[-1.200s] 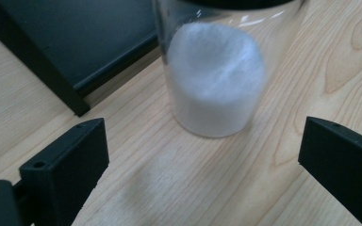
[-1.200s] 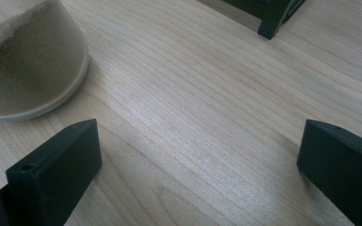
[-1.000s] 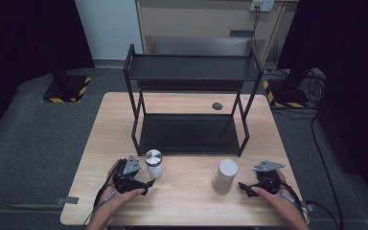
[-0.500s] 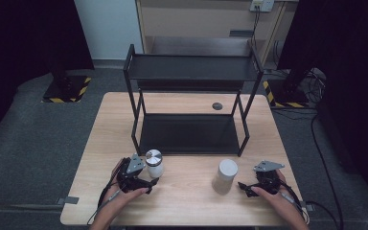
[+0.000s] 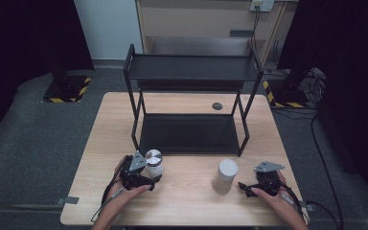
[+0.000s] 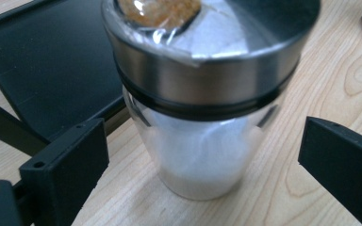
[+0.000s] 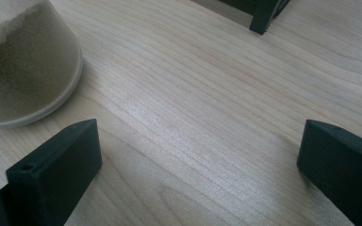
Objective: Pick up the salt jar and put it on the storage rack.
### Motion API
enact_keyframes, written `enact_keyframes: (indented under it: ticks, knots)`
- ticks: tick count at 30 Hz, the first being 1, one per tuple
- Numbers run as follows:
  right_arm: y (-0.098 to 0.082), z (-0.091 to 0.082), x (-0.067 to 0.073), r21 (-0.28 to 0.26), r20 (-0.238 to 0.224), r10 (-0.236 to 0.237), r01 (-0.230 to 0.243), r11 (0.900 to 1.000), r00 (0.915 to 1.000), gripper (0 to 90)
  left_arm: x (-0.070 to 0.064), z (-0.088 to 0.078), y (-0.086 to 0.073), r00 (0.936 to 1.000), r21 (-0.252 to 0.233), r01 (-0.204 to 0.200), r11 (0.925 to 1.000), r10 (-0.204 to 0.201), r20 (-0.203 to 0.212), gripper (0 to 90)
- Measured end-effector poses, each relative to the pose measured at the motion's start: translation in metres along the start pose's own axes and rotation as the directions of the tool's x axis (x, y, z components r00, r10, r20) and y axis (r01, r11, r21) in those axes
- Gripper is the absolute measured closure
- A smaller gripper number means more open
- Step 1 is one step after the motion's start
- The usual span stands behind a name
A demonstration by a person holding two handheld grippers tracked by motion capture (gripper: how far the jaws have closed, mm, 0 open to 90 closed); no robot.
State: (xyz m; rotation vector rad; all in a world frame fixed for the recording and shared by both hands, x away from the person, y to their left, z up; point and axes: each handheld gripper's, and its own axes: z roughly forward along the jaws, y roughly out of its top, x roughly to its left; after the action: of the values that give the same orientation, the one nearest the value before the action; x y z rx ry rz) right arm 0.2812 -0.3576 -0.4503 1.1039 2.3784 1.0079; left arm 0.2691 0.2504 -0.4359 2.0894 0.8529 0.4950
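Note:
A clear jar with a steel lid (image 5: 154, 162) (image 6: 202, 113) stands on the wooden table (image 5: 187, 201) in front of the black shelf rack (image 5: 190, 96). My left gripper (image 5: 151, 179) (image 6: 202, 169) is open, its jaws on either side of the jar's lower body without touching it. A white frosted jar (image 5: 225, 175) (image 7: 19, 66) stands to the right. My right gripper (image 5: 243, 186) (image 7: 198, 165) is open just right of that jar, low over bare wood, with nothing between its jaws.
The two-tier black rack takes up the middle of the table; its front legs (image 5: 242, 143) stand just behind the jars. A small dark round disc (image 5: 217, 106) lies on the table behind the rack. The table's front edge is close under both hands.
My left gripper has moved right and forward, so its jaws now stand around the steel-lidded jar. The right gripper and the white jar have stayed put.

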Motion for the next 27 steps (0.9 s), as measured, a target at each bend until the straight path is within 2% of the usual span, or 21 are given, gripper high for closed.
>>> enact_keyframes:
  ticks: [6,15,24,27]
  knots:
    - [0.0,0.0,0.002,0.0,0.007,0.006,-0.006,1.0,1.0,1.3,0.002,0.005,0.001,1.0,-0.007,-0.006,1.0,0.006,0.006,2.0]
    - [-0.001,-0.001,0.005,0.0,0.018,0.02,-0.02,1.0,0.9997,1.4,0.007,0.011,0.001,0.9998,-0.028,0.009,0.9996,-0.008,0.016,5.2]
    - [-0.001,-0.001,0.007,0.0,0.021,0.025,-0.025,1.0,0.9995,1.4,0.011,0.014,-0.001,0.9992,-0.049,0.02,0.9986,-0.018,0.035,15.7]
    - [-0.001,-0.001,0.007,0.0,0.022,0.025,-0.025,1.0,0.9994,1.4,0.014,0.015,-0.003,0.9986,-0.054,0.034,0.998,-0.032,0.043,20.5]
